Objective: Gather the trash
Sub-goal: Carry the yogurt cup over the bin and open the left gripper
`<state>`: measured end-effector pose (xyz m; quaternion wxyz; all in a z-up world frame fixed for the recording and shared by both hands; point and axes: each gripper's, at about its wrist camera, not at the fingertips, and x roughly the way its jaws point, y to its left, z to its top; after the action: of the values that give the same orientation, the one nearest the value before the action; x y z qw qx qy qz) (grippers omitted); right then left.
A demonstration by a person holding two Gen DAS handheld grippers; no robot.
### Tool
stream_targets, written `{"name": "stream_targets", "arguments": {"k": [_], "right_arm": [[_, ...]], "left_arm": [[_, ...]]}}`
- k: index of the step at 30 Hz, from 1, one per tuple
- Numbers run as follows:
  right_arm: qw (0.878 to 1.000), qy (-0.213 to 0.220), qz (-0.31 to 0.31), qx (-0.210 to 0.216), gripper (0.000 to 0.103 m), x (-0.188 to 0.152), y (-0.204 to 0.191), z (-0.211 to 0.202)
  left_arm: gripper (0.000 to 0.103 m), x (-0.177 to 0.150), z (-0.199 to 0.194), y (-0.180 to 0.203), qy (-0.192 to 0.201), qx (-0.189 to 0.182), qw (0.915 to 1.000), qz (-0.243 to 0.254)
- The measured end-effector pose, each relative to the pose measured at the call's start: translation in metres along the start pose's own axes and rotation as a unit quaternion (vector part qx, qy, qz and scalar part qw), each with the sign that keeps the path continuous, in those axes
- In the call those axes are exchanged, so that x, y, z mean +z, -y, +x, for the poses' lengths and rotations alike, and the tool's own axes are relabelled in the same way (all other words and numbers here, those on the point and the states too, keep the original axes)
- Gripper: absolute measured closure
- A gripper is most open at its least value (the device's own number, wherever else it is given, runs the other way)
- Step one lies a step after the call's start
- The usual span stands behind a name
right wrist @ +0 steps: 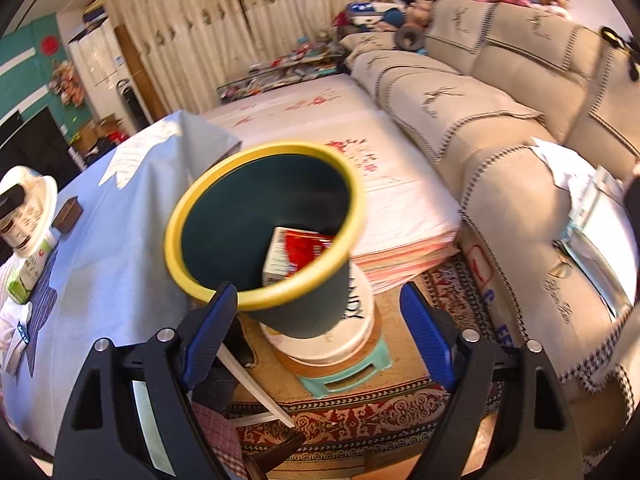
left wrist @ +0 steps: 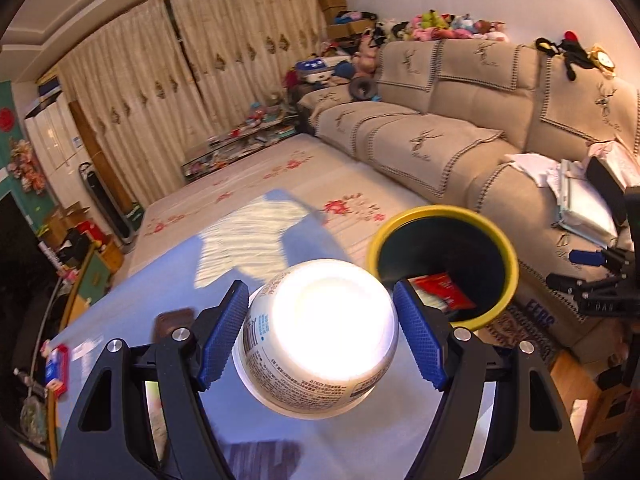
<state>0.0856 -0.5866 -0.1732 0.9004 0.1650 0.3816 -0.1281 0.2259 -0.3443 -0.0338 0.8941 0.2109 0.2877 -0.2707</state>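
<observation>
Left gripper clamped on a white cup – bottom facing the camera, bin just beyond, right gripper open, empty – red packet inside the bin

A dark green plastic bin is showing a yellow rim, and the beige sofa is wearing stitched deer motifs.
</observation>
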Motion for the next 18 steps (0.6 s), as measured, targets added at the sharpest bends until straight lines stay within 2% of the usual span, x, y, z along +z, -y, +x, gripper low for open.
{"name": "stream_targets", "arguments": {"k": [8, 16, 18], "right_arm": [[0.999, -0.001, 0.040, -0.017, 0.024, -0.018, 0.040, -0.010], [0.998, -0.011, 0.058, -0.018, 0.024, -0.026, 0.057, -0.009], [0.998, -0.013, 0.060, -0.017, 0.024, -0.026, 0.057, -0.007]], "left_arm": [[0.029, 0.047, 0.066, 0.071, -0.020, -0.063, 0.9974, 0.027], [0.028, 0.069, 0.135, 0.100, -0.053, -0.084, 0.9950, 0.010], [0.018, 0.073, 0.145, 0.104, -0.050, -0.075, 0.9959, 0.008]]}}
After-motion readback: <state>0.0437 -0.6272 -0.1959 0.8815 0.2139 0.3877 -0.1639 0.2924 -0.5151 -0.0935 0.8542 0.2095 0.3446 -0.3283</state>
